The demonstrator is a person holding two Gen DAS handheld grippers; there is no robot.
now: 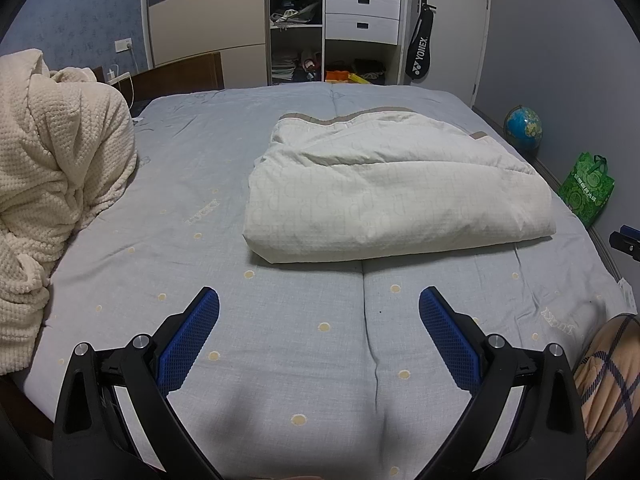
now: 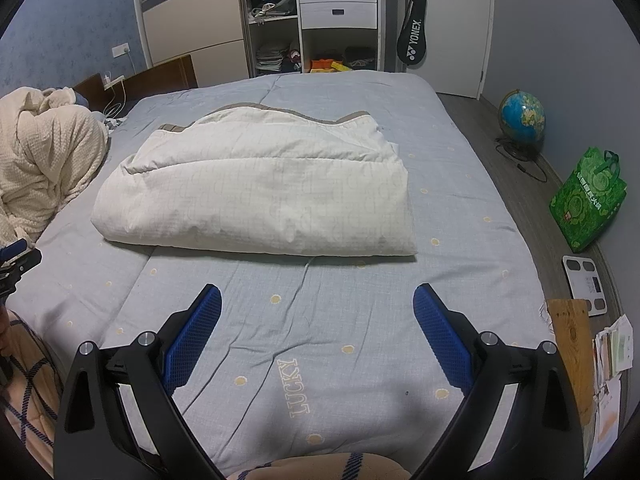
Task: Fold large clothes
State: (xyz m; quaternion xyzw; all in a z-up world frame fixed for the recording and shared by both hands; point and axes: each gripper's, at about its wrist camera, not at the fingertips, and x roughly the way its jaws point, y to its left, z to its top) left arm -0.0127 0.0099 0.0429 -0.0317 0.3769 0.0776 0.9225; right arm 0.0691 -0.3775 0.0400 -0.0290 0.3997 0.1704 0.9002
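A large cream quilt (image 1: 396, 188) lies folded into a thick rectangle on the grey-blue bed sheet (image 1: 304, 344); it also shows in the right wrist view (image 2: 260, 196). My left gripper (image 1: 319, 300) is open and empty, above the sheet on the near side of the quilt, apart from it. My right gripper (image 2: 317, 296) is open and empty too, also short of the quilt's near edge. The right gripper's tip shows at the right edge of the left wrist view (image 1: 626, 240), and the left gripper's tip at the left edge of the right wrist view (image 2: 16, 258).
A cream waffle blanket (image 1: 52, 184) is heaped on the bed's left side. A wardrobe with drawers (image 1: 362, 16) stands behind the bed. On the floor to the right are a globe (image 2: 522, 118), a green bag (image 2: 586, 200), a scale (image 2: 586, 282) and a wooden board (image 2: 572, 344).
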